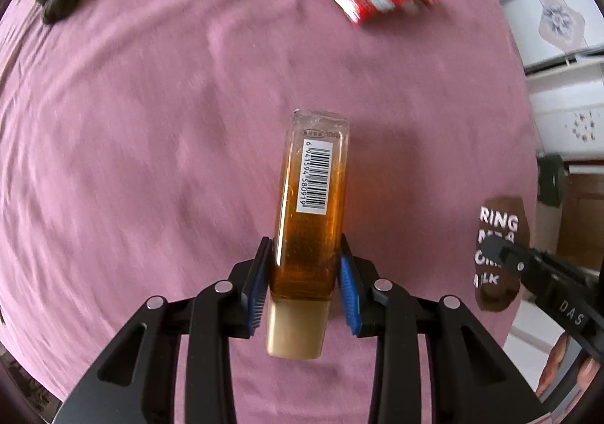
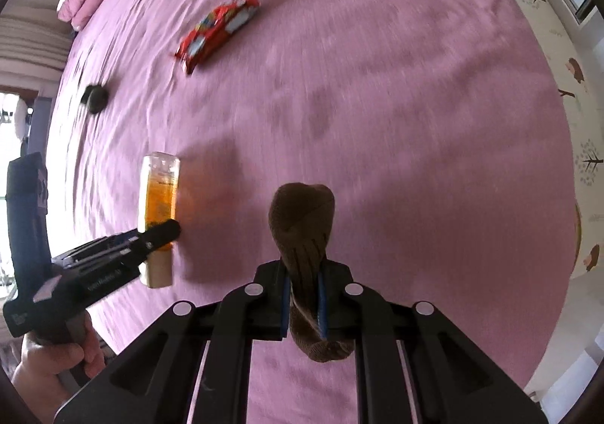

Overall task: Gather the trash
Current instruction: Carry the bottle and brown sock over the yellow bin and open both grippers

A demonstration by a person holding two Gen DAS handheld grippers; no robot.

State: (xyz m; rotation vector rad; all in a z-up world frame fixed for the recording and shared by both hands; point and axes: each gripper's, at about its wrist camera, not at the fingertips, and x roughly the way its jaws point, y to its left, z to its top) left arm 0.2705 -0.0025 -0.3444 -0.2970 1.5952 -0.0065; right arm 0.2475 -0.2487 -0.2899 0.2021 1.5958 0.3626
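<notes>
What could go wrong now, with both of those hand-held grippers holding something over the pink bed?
The left hand-held gripper pinches the amber bottle only near its cap end, so the long body could tilt or slip out. The right hand-held gripper clamps a soft brown sock, which might slide free. The red snack wrapper and a dark lump lie on the bedsheet, easily forgotten.

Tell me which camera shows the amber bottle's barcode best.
The left wrist view: the amber bottle sits centred in the left tool, barcode facing the lens. The right wrist view shows only its side, with no barcode.

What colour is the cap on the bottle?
Pale gold cap on the bottle, clearest in the left wrist view.
</notes>
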